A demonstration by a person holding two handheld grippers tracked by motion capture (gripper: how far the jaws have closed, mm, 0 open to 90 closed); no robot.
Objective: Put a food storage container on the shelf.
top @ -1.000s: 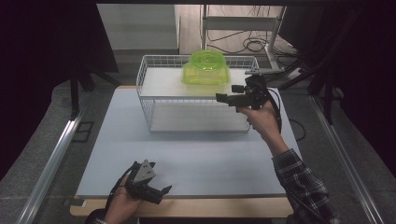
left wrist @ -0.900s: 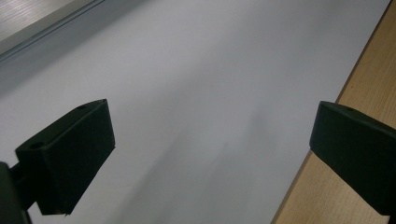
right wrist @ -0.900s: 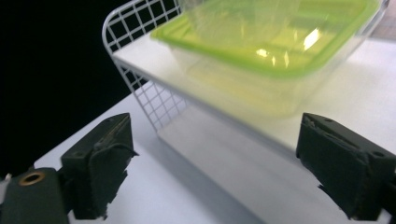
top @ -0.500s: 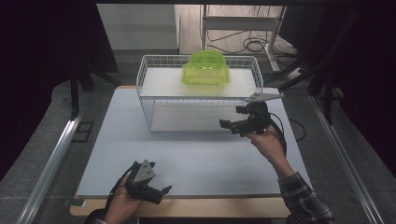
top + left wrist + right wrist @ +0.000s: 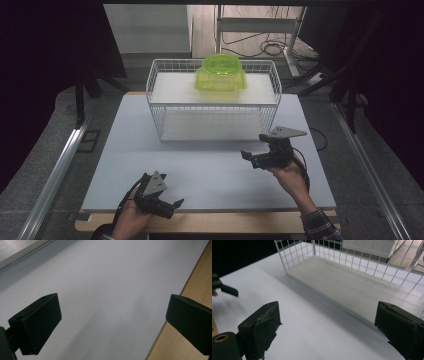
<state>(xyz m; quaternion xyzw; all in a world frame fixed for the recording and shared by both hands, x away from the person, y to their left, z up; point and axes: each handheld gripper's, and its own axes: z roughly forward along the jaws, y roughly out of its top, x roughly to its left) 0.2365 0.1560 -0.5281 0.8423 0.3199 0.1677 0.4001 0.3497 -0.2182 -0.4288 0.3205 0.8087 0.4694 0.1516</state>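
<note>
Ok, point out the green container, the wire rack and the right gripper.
green container [image 5: 220, 75], high view, its translucent side wall
wire rack [image 5: 155, 112], high view, its left front wire edge
right gripper [image 5: 248, 159], high view, between its open jaw tips

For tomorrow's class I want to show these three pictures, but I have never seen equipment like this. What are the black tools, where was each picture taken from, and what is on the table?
A person sits at a table and holds a hand tool with two black jaws in each hand: the left gripper and the right gripper. The high view looks down from above the person's side. The other two pictures come from small cameras riding on each tool, looking along its jaws. On the white table top stands a white wire rack with a shelf, and on top of it sits a green plastic container. Both tools are open and hold nothing; the right gripper's jaws have just been opening.
</note>
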